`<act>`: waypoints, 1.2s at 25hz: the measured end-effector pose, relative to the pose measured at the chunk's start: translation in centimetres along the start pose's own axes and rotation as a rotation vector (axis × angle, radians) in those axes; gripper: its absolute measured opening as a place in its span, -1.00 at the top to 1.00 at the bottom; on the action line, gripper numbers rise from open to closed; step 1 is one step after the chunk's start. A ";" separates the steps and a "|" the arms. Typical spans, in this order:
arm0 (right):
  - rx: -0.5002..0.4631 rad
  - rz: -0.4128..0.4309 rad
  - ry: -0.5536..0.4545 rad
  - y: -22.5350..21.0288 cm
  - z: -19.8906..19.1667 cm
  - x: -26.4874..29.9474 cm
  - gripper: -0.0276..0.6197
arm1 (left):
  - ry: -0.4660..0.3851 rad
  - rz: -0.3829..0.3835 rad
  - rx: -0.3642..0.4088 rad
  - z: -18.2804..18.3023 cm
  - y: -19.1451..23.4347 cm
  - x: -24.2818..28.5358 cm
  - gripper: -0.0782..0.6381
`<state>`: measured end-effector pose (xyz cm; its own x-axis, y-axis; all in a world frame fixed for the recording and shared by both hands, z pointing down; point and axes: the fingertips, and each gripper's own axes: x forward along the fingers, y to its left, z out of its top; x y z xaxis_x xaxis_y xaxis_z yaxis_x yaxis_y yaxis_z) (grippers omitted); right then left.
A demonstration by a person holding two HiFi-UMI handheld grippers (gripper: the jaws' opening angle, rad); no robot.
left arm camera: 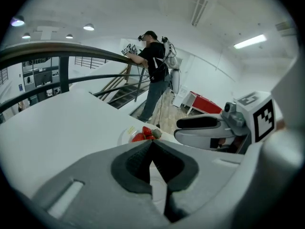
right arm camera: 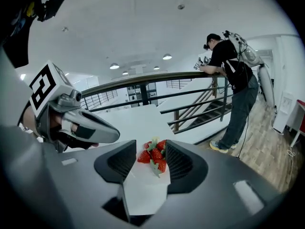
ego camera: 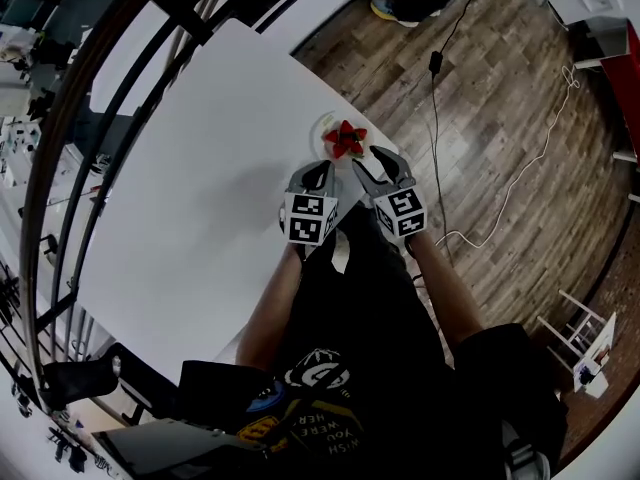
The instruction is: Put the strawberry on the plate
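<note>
Here we are at the near edge of the white counter (ego camera: 200,168), and the strawberries (right arm camera: 155,156), a small red cluster with green leaves, are sitting on the pale plate (ego camera: 325,126), not in anyone's grip. The right gripper (ego camera: 384,166) has its fingers (right arm camera: 183,163) spread wide with nothing pressed between them. From its own view the fruit lies dead ahead, framed in the gap but beyond the tips and lower down, clear of both pads. The left gripper (ego camera: 320,175) is right alongside, fingers (left arm camera: 133,166) closed tip to tip on nothing, and the berries peek just over its closed tips, a touch left of centre. From the head view the cluster lies just past both grippers, roughly between them, spread like a star with no clear long axis. I'd call the placing done. If another pick were wanted, the right one is the one lined up and open: straight forward and down.
</note>
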<state>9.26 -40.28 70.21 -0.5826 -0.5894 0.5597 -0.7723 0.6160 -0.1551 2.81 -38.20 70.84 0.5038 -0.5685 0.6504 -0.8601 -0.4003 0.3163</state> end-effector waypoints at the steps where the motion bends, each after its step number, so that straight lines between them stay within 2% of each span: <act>1: -0.001 -0.008 -0.016 0.2 0.5 -0.9 0.31 | -0.011 0.000 0.012 0.4 -0.4 -0.6 0.77; 7: 0.009 -0.069 -0.132 1.5 4.2 -7.0 0.39 | -0.104 -0.009 0.091 3.5 -3.6 -5.2 0.77; 14: 0.005 -0.129 -0.265 3.3 9.4 -13.4 0.61 | -0.229 -0.001 0.153 7.8 -7.0 -11.1 0.77; 19: -0.012 -0.149 -0.326 4.1 12.2 -16.1 0.72 | -0.318 -0.013 0.249 11.0 -9.6 -13.5 0.77; 23: -0.016 -0.171 -0.344 4.8 12.7 -17.7 0.83 | -0.338 -0.009 0.260 11.2 -10.3 -14.9 0.77; 26: -0.017 -0.179 -0.347 5.3 12.4 -18.4 0.85 | -0.332 -0.012 0.243 10.6 -10.5 -15.2 0.77; 30: -0.005 -0.183 -0.348 5.5 11.9 -19.2 0.87 | -0.324 -0.008 0.256 10.0 -10.9 -15.6 0.77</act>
<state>13.11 -31.81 48.91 -0.4871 -0.8312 0.2681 -0.8706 0.4864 -0.0740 5.12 -32.17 50.40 0.5450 -0.7450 0.3846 -0.8287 -0.5485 0.1119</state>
